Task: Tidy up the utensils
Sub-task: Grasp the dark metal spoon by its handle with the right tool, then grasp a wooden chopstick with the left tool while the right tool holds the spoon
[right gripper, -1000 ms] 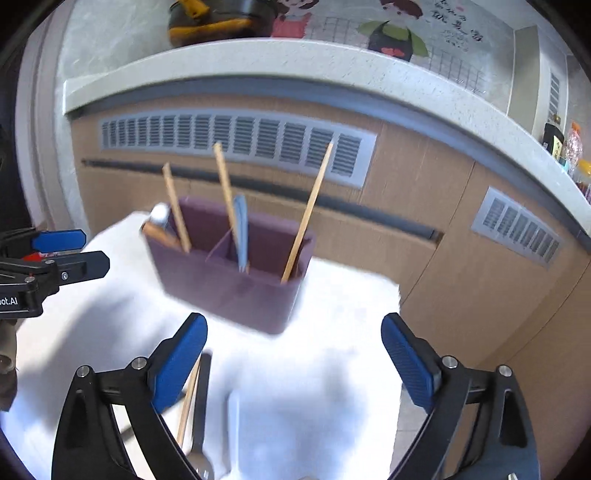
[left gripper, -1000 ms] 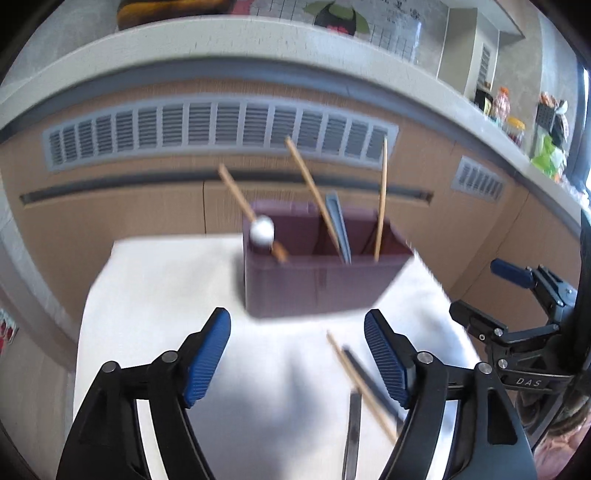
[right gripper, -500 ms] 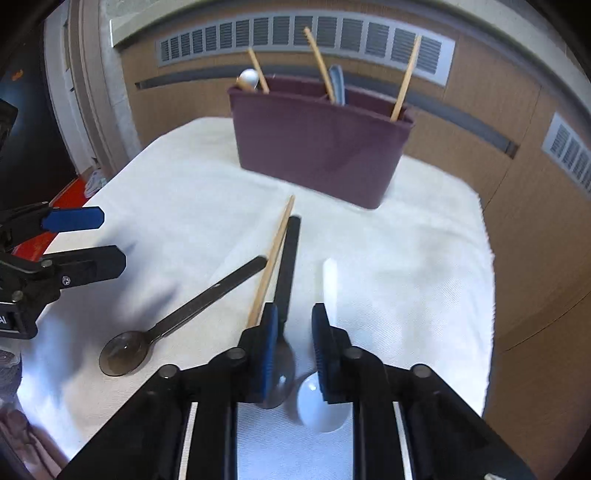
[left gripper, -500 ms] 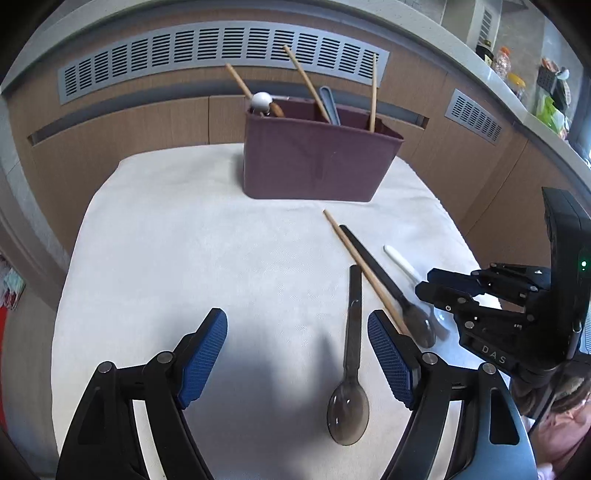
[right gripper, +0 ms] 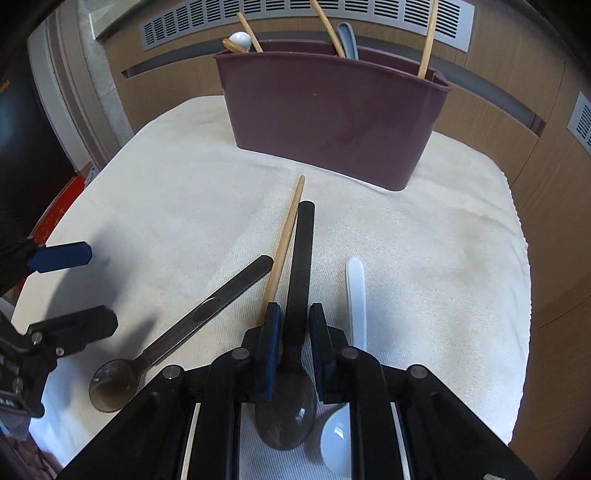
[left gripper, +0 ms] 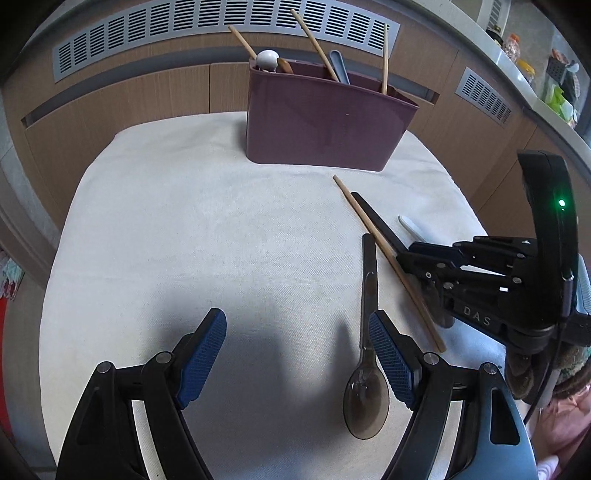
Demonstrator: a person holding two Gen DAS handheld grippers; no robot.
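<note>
A maroon utensil holder (left gripper: 325,114) (right gripper: 332,110) stands at the far side of the white cloth and holds chopsticks and spoons. On the cloth lie a wooden chopstick (right gripper: 284,240) (left gripper: 384,254), a black spoon (right gripper: 299,295), a smoky clear spoon (left gripper: 367,350) (right gripper: 177,336) and a white spoon (right gripper: 354,295). My right gripper (right gripper: 291,332) is closed around the black spoon's handle just above its bowl, low on the cloth. My left gripper (left gripper: 299,354) is open and empty, with its right finger beside the smoky spoon.
The white cloth (left gripper: 184,229) covers a small table. Wooden cabinet fronts with grey vents (left gripper: 184,33) stand behind it. A counter with bottles (left gripper: 517,44) runs along the right. The table drops off on the right side (right gripper: 554,258).
Both grippers have come down from facing the holder to the cloth. My right gripper has closed from wide open onto the black spoon's handle. My left gripper stays open.
</note>
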